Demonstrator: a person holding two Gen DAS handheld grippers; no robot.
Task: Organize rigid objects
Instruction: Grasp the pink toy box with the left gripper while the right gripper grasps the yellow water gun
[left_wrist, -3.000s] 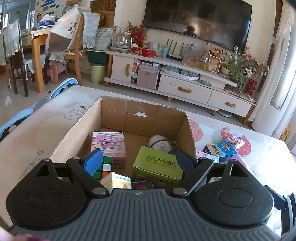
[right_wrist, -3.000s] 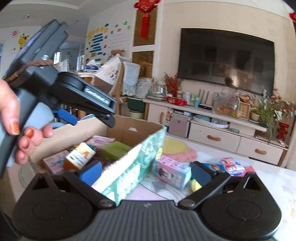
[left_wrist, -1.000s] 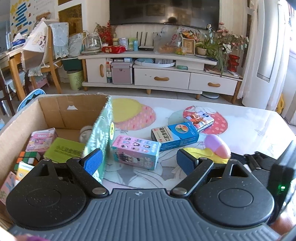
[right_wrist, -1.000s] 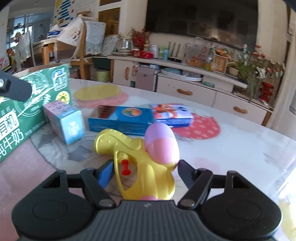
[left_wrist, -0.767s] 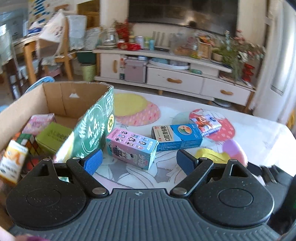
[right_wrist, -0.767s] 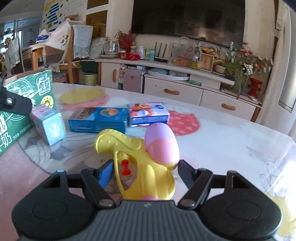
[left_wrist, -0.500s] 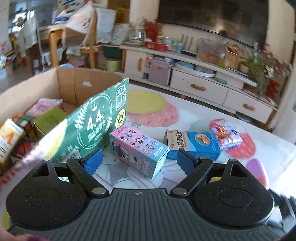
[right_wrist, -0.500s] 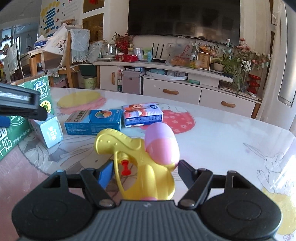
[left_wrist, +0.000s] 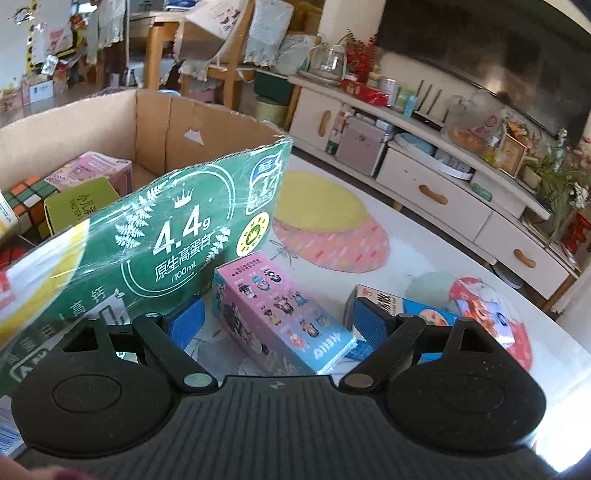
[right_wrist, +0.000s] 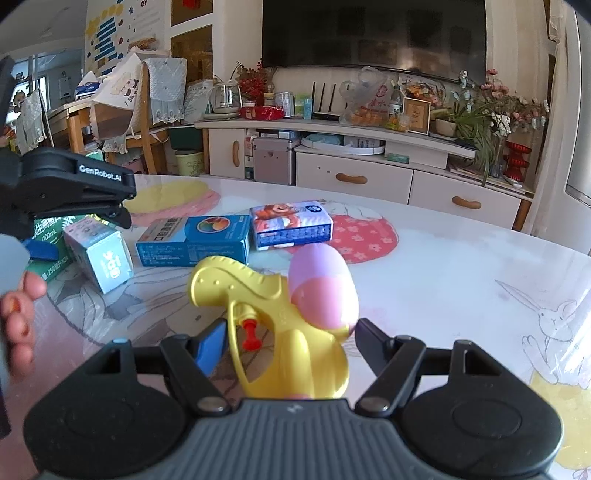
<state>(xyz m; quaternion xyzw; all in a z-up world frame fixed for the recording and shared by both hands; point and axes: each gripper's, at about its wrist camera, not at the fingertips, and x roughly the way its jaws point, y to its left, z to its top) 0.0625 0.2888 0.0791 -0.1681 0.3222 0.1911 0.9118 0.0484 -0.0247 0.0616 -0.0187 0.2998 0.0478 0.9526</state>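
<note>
Toy water gun (right_wrist: 280, 328) — yellow body, pink/purple tank — lies on the counter (right_wrist: 443, 280) between the right gripper (right_wrist: 288, 343) jaws, w/ the jaws spread wide; whether the pads touch the plastic I can't tell. Just beyond it sit a blue box (right_wrist: 192, 240) and a cartoon-print box (right_wrist: 291, 221), side by side. To the left, a pink-and-blue box (left_wrist: 280, 314) lies right in front of the left gripper (left_wrist: 280, 321), whose jaws stand wide apart around its near end, touching nothing I can make out. Left of that, a green milk carton box (left_wrist: 147, 243) w/ a cardboard bin (left_wrist: 207, 122) behind it, already holding a Rubik's cube (left_wrist: 29, 195), a green box (left_wrist: 81, 206) and a pink box (left_wrist: 92, 170).

Risks, as I judge them: the gun is curved and smooth, so jaws closing on the rounded tank could squeeze it out sideways or twist it; a grip on the flatter body looks safer. On the left, the jaws sit at an angle to the pink-and-blue box — closing like that may skid it into the blue box or catch only a corner. Both grippers heading for the bin together could also bump.
</note>
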